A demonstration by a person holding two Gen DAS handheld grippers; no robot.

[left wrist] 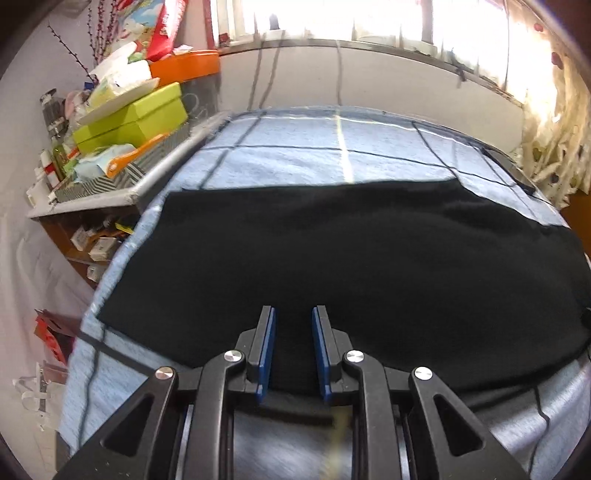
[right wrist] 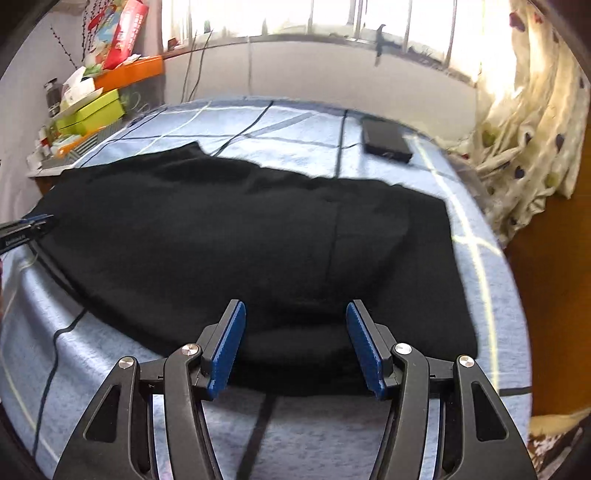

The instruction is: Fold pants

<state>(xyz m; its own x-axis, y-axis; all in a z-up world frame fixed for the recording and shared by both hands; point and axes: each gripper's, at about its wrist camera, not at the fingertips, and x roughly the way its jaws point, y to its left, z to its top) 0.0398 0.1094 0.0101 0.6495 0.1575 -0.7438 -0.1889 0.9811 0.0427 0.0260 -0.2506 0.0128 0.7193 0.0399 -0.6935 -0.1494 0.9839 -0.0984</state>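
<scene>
While pants lie flat on bedspread, left tool narrowly parted, right tool wide.

— What's that up in the upper left of the frame?

— A crowded shelf: lime-green boxes, an orange tray above them, and bare twigs against the wall.

— And across the middle?

— A pale blue bedspread crossed with dark lines. A black flat case lies on it, upper right.

— The right edge?

— A cream curtain with dark dots, under a bright window.
</scene>
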